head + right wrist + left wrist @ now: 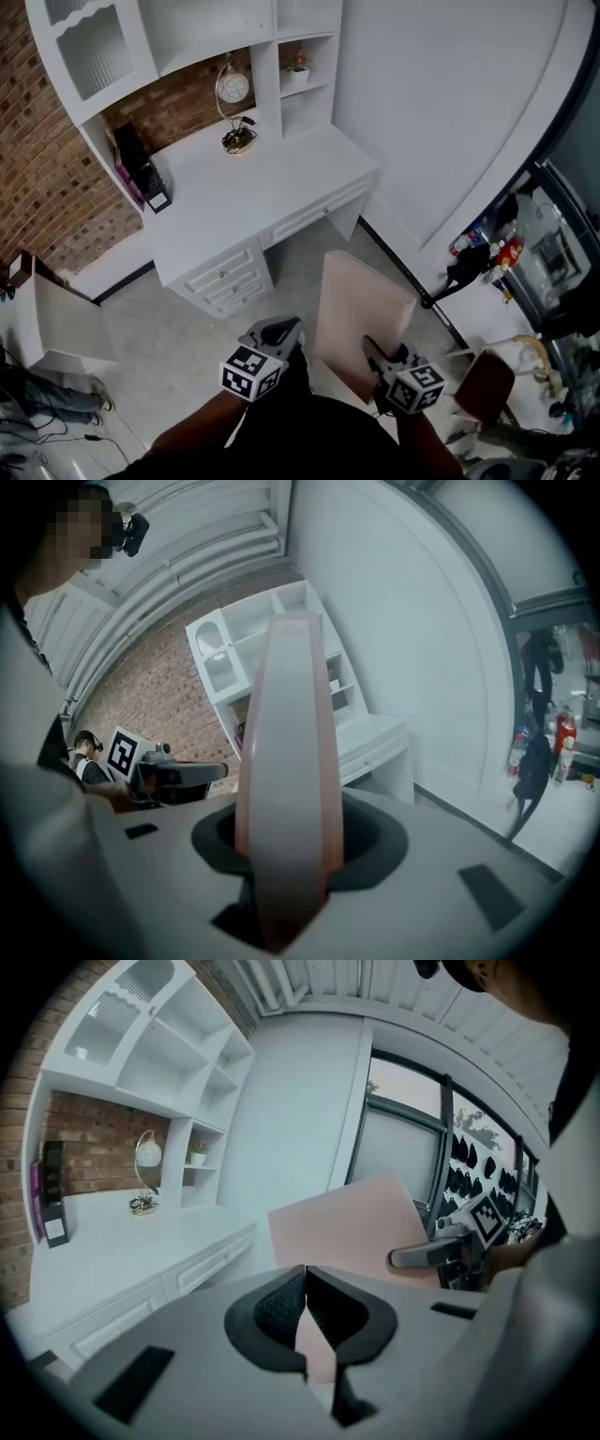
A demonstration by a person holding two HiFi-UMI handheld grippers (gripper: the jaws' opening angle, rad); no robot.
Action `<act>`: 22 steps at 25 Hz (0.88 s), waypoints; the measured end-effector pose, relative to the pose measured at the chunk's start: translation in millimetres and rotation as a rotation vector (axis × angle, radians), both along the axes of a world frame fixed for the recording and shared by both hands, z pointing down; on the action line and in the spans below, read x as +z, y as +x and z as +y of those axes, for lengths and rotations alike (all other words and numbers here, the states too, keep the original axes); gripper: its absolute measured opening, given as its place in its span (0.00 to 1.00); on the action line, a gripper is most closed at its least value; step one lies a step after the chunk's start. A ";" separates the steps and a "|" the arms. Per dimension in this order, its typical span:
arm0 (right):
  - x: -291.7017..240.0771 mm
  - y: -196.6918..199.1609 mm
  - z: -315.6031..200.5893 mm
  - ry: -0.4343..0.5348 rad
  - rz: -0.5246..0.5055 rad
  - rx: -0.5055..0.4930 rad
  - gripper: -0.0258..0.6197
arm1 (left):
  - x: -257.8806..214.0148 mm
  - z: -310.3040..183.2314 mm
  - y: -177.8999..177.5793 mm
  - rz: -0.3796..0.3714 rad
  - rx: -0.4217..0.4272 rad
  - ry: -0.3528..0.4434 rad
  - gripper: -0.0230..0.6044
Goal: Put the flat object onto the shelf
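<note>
The flat object is a pale pink board [361,314] that stands upright on its edge over the floor in front of the white desk [244,197]. My right gripper [377,354] is shut on its near lower edge. In the right gripper view the board's thick edge [286,752] fills the gap between the jaws. My left gripper [281,333] hangs just left of the board, shut with nothing in it. In the left gripper view the board's face [352,1227] shows beyond the closed fingertips [305,1279]. The white shelf unit [305,94] rises behind the desk.
On the desk stand a round ornament on a stand [232,89] and dark books [141,169]. A small potted plant [297,64] fills one shelf cubby. A white cabinet [56,323] stands at the left. Bottles [487,248] and a brown chair [483,384] are at the right.
</note>
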State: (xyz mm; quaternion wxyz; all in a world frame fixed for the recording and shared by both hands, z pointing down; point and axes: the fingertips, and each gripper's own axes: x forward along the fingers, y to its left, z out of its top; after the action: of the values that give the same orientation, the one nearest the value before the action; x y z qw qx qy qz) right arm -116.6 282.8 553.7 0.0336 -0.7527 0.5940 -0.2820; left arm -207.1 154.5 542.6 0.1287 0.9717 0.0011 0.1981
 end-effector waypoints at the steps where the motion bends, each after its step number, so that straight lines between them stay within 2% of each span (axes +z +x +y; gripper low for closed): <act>1: -1.4 7.5 -5.3 -0.006 0.005 0.000 0.31 | -3.3 -5.6 11.3 0.013 0.005 0.006 0.04; 6: -3.1 54.7 -45.0 -0.018 0.046 -0.021 0.31 | -13.0 -50.8 60.4 0.048 -0.002 0.025 0.05; 10: -16.9 91.4 -93.9 -0.009 0.059 -0.029 0.31 | -18.8 -100.5 91.5 0.054 -0.028 0.021 0.05; 15: -27.0 134.9 -159.0 -0.011 0.091 -0.055 0.31 | -34.1 -168.7 131.5 0.097 -0.061 0.042 0.04; 22: -28.1 174.1 -238.8 -0.019 0.115 -0.089 0.31 | -29.3 -245.2 167.6 0.110 -0.091 0.054 0.05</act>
State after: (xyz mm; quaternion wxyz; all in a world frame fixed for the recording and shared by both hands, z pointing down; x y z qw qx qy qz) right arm 57.4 43.9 525.7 -0.0203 -0.7407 0.6250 -0.2454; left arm -39.6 -90.7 513.3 0.1109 0.9833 -0.0413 0.1384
